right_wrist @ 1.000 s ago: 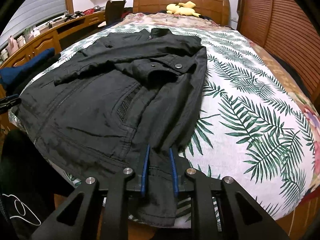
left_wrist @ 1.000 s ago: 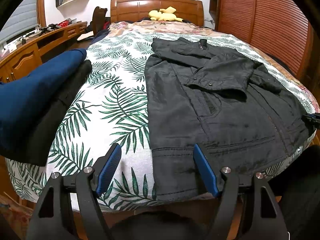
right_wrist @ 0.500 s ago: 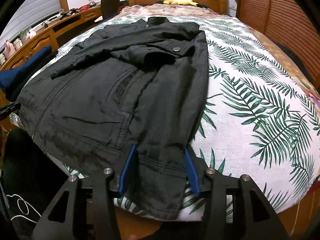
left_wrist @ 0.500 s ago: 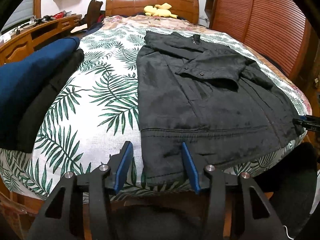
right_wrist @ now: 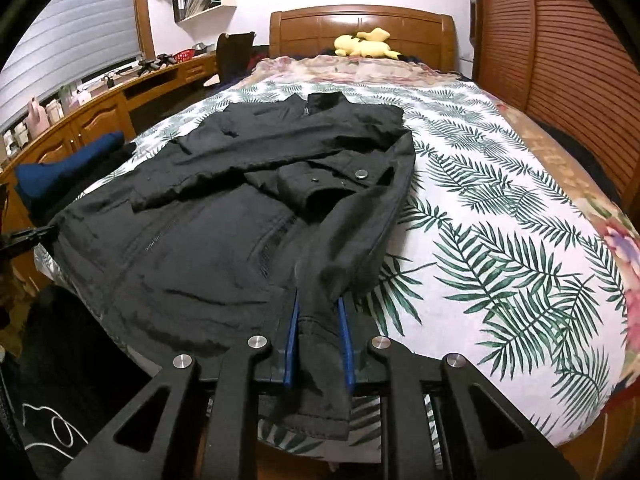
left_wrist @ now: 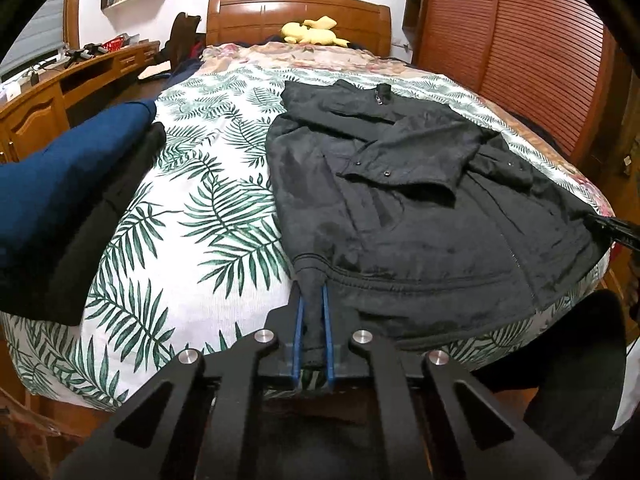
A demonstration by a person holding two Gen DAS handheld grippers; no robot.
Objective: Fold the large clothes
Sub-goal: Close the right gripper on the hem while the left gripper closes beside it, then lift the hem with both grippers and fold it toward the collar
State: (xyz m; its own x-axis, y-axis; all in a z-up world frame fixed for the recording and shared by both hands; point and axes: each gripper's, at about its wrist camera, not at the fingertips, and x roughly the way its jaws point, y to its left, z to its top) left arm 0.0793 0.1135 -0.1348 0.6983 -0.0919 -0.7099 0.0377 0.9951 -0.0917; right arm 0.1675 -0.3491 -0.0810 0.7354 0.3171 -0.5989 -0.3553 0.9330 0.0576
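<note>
A black jacket [left_wrist: 420,216] lies flat on the leaf-print bedspread [left_wrist: 208,208], collar toward the headboard, both sleeves folded across its chest. My left gripper [left_wrist: 311,300] is closing its blue pads on the jacket's near left hem corner, the cloth pinched between them. In the right wrist view the same jacket [right_wrist: 224,224] fills the left half of the bed. My right gripper [right_wrist: 318,304] is closing on the near right hem corner, with a strip of hem hanging out below the pads.
Folded blue and black clothes [left_wrist: 60,208] are stacked at the bed's left edge. A yellow plush toy [left_wrist: 314,34] lies by the wooden headboard [left_wrist: 298,20]. A wooden desk [right_wrist: 100,116] runs along the left wall, slatted wardrobe doors [right_wrist: 560,52] along the right.
The left jaws closed from wide apart onto the jacket's left hem corner. The right jaws opened, then closed again on the right corner, which now stands slightly lifted.
</note>
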